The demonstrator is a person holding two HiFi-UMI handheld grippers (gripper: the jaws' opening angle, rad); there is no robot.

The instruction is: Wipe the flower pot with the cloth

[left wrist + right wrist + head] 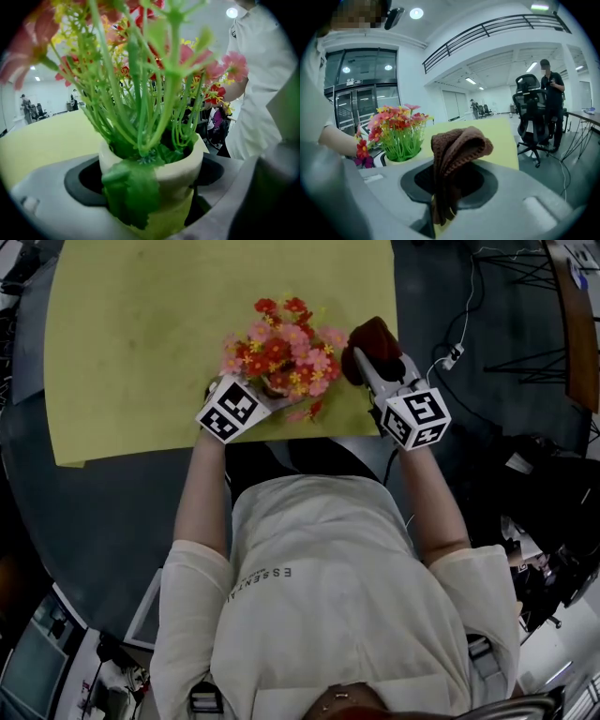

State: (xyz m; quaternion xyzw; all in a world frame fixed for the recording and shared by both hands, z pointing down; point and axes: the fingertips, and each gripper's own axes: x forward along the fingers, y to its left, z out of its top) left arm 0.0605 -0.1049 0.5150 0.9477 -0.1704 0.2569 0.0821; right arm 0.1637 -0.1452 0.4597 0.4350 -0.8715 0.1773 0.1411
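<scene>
A cream flower pot (173,178) with red, pink and yellow flowers (281,352) stands near the front edge of the yellow-green table (141,334). My left gripper (248,399) is shut on the flower pot, whose rim sits between the jaws in the left gripper view. A green leaf (133,192) hangs over the pot's front. My right gripper (370,367) is shut on a brown knitted cloth (454,154), folded and sticking up from the jaws. The cloth (370,343) hangs just right of the flowers, apart from the flower pot (401,157).
The table's front edge (187,454) runs just under both grippers, with dark floor beyond. A white cable (459,343) lies on the floor at the right. An office chair (532,112) and a standing person (551,93) are past the table's far side.
</scene>
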